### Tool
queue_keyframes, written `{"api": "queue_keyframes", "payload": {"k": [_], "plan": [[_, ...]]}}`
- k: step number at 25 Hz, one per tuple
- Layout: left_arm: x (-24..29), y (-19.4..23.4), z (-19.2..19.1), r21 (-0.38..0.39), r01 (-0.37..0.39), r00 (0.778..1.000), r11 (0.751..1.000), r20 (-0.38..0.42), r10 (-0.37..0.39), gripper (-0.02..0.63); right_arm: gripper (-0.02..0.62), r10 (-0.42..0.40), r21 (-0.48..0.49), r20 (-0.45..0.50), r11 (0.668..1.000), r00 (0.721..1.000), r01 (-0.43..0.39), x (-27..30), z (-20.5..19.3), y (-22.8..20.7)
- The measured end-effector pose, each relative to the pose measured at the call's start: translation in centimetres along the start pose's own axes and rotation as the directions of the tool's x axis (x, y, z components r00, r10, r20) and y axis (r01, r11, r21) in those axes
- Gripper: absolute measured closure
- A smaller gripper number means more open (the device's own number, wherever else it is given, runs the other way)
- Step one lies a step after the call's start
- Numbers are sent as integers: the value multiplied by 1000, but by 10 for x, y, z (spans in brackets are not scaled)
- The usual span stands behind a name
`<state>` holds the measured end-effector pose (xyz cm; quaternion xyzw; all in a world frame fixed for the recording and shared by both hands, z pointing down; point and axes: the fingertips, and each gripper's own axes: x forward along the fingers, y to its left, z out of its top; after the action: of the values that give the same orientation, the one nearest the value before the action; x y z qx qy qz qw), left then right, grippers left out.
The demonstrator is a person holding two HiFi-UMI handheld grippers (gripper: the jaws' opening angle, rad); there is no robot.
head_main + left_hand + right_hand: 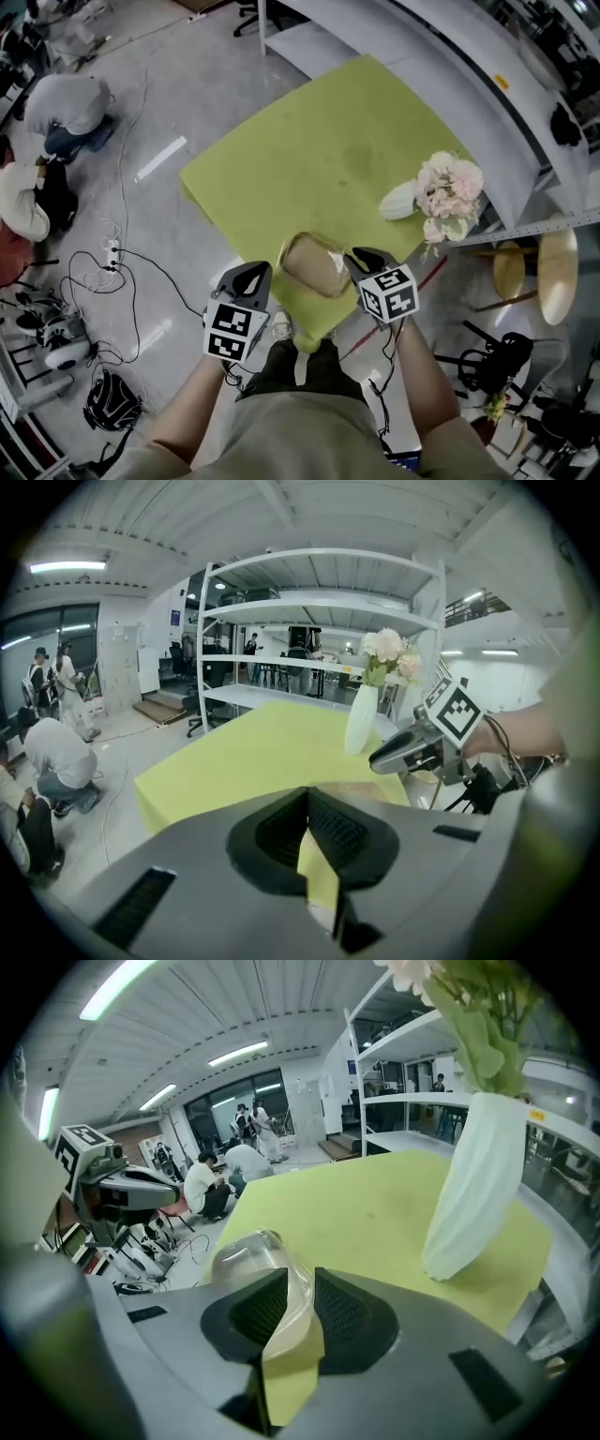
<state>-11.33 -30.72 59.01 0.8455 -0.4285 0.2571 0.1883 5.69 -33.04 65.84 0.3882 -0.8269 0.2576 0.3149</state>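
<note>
Slippage was the main danger, as I judged it. The right gripper [298,1302] had its jaws closed narrow on only the thin rim wall of the clear plastic container [246,1249]. Such smooth, bending plastic could slide out from between the pads, or buckle if the pull came at an angle.

The container lay on the yellow-green tablecloth [309,159], on the person's side of the white vase [398,200] and well apart from it, right at the cloth's near edge. If the hold failed there, I thought it could tip over that edge to the floor. A wide swing toward the vase could also knock it, because it stood tall and narrow under its pink flowers [448,187].

Most of the container's body stretched away from the right gripper's jaws, on the side farther from the vase; only the rim stood between the pads. The left gripper [251,277] hung beyond the container from the vase, near it but apart, with its jaws brought together on nothing.
</note>
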Motion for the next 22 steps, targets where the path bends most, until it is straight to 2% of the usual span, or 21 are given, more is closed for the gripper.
{"api": "queue_keyframes", "payload": {"k": [4, 10, 12, 14, 17, 22], "plan": [[11, 7, -6, -67, -27, 1000, 997, -17, 26, 600, 503, 25, 26, -12, 999, 1000, -25, 14, -5, -14], [21, 10, -17, -64, -48, 997, 997, -57, 45, 600, 503, 104, 35, -59, 994, 993, -102, 32, -13, -10], [21, 10, -20, -74, -56, 997, 996, -65, 51, 600, 522, 116, 37, -61, 993, 991, -114, 34, -11, -9], [21, 8, -23, -82, -61, 996, 995, -70, 56, 600, 567, 113, 27, -69, 993, 991, -111, 36, -11, -10], [18, 7, -22, -84, -69, 996, 994, -68, 63, 600, 571, 96, 2, -81, 995, 992, -97, 35, -10, -10], [3, 10, -7, -106, -93, 996, 990, -25, 90, 600, 571, 62, -6, -36, 998, 997, -62, 16, 12, -6]]}}
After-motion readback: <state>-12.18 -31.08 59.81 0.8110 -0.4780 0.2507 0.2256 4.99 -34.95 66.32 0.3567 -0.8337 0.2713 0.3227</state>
